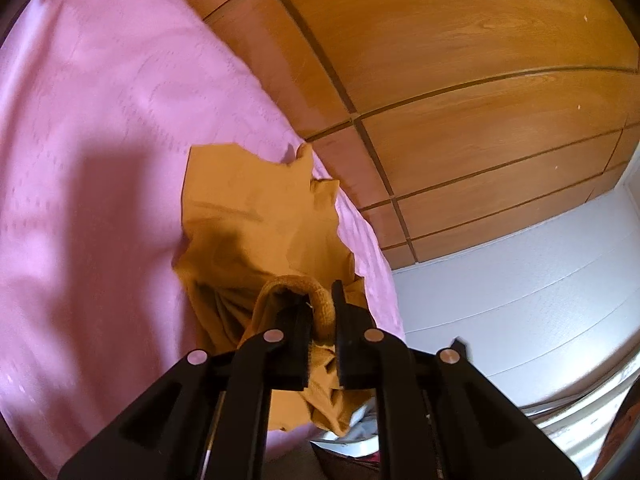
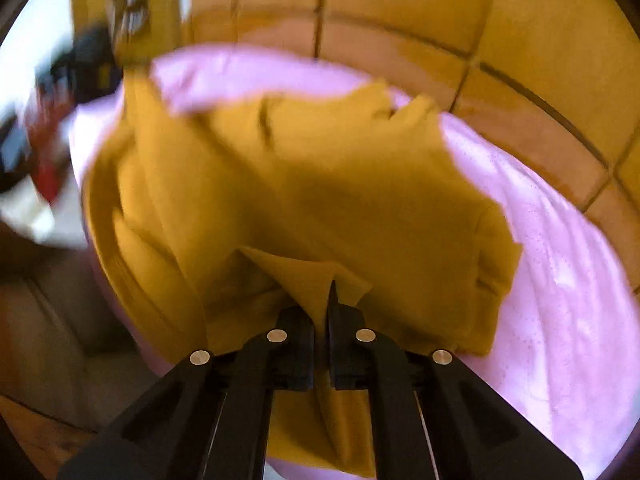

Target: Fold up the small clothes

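My left gripper (image 1: 322, 320) pinches a ribbed hem of the mustard garment (image 1: 256, 216) between its jaws, low in the centre of the frame. My right gripper (image 2: 320, 320) holds a thin fold of the same cloth, jaws pressed together. The garment lies on the pink bed sheet (image 1: 100, 120). It looks soft, light and floppy, so corners and hems are the best grip. The wooden panel wall (image 1: 460, 60) stands close at upper right.
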Tool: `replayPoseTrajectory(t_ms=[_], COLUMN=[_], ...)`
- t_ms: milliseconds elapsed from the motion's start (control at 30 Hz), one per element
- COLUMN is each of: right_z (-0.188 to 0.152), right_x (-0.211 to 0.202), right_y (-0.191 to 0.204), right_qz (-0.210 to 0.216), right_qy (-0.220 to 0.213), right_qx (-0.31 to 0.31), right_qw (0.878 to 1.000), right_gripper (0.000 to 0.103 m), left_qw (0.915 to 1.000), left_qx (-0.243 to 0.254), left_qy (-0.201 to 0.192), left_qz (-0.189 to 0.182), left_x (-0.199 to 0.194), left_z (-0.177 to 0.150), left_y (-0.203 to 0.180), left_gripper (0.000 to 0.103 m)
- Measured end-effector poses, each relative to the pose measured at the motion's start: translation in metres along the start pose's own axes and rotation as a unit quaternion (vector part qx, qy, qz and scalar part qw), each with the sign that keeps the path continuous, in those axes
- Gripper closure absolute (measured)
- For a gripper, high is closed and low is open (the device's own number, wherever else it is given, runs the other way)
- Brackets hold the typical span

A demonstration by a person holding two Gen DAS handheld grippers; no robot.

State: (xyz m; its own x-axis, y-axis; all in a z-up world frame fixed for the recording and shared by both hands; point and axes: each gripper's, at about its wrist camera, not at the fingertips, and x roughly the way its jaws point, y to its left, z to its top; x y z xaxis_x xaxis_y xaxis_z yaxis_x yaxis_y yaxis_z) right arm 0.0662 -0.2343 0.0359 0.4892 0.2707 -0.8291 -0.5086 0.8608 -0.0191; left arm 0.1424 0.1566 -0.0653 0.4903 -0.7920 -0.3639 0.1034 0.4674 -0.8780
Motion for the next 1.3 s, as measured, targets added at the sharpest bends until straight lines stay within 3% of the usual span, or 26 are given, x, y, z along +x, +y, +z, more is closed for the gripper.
replayPoseTrajectory(t_ms=[100,200,267,333,400,467,500,600,767,800,833,867,900,933,967,1000,1033,1167,1300], right_z=[0.015,0.017,0.012,0.004,-0.005,-0.014,-0.019,-0.023,-0.012,-0.006,-0.002,0.004,0.012,0.018,0.025,0.030,0.032,0.024,-0.007], right_x=[-0.019,-0.012,0.012,0.043,0.074,0.091,0.094,0.089,0.080,0.082,0.083,0.085,0.087,0.090,0.093,0.095,0.090,0.060,0.069], right_y=[-0.055,-0.111,-0.147,-0.170,-0.180,-0.178,-0.175,-0.172,-0.164,-0.161,-0.159,-0.156,-0.151,-0.147,-0.142,-0.140,-0.142,-0.176,-0.214], right_qz=[0.035,0.055,0.072,0.086,0.079,0.069,0.068,0.078,0.055,0.053,0.050,0.043,0.030,0.017,0.002,-0.007,-0.011,-0.004,-0.022], right_qy=[-0.064,-0.103,-0.099,-0.075,-0.039,-0.017,-0.022,-0.041,-0.029,-0.022,-0.016,-0.014,-0.019,-0.018,-0.010,-0.005,-0.011,-0.073,-0.064], right_qx=[0.121,0.234,0.312,0.368,0.402,0.411,0.414,0.413,0.345,0.323,0.309,0.293,0.271,0.252,0.231,0.225,0.233,0.336,0.423], right_qw=[0.990,0.965,0.942,0.923,0.911,0.909,0.907,0.906,0.936,0.945,0.950,0.955,0.962,0.967,0.973,0.974,0.972,0.939,0.904], right_gripper=[0.099,0.099,0.099,0.099,0.099,0.099,0.097,0.090,0.089,0.081,0.055,0.048,0.049,0.067,0.093,0.099,0.099,0.101,0.101], left_qw=[0.9999,0.9988,0.9977,0.9977,0.9967,0.9959,0.9956,0.9948,0.9927,0.9909,0.9892,0.9873,0.9848,0.9806,0.9756,0.9712,0.9701,0.9694,0.9664], left_qx=[-0.005,-0.031,-0.047,-0.048,-0.040,-0.035,-0.031,-0.018,0.015,0.036,0.049,0.061,0.069,0.079,0.090,0.097,0.103,0.143,0.134], left_qy=[-0.010,-0.037,-0.048,-0.043,-0.034,-0.039,-0.045,-0.060,-0.039,-0.020,-0.005,0.015,0.032,0.042,0.045,0.047,0.043,0.006,-0.011], left_qz=[0.001,-0.005,-0.006,0.021,0.062,0.074,0.076,0.081,0.114,0.129,0.138,0.146,0.157,0.174,0.195,0.212,0.215,0.199,0.219], left_x=[0.006,0.017,0.030,0.051,0.070,0.076,0.075,0.064,0.060,0.065,0.072,0.080,0.088,0.095,0.101,0.105,0.106,0.102,0.105], left_z=[0.019,0.046,0.065,0.080,0.087,0.086,0.085,0.079,0.070,0.067,0.064,0.062,0.060,0.057,0.056,0.056,0.056,0.064,0.077], left_y=[-0.003,0.003,0.011,0.018,0.024,0.027,0.028,0.033,0.035,0.032,0.030,0.028,0.028,0.025,0.022,0.020,0.015,-0.012,-0.011], left_gripper=[0.096,0.096,0.096,0.096,0.084,0.045,0.041,0.037,0.037,0.037,0.037,0.037,0.037,0.051,0.079,0.093,0.096,0.097,0.098])
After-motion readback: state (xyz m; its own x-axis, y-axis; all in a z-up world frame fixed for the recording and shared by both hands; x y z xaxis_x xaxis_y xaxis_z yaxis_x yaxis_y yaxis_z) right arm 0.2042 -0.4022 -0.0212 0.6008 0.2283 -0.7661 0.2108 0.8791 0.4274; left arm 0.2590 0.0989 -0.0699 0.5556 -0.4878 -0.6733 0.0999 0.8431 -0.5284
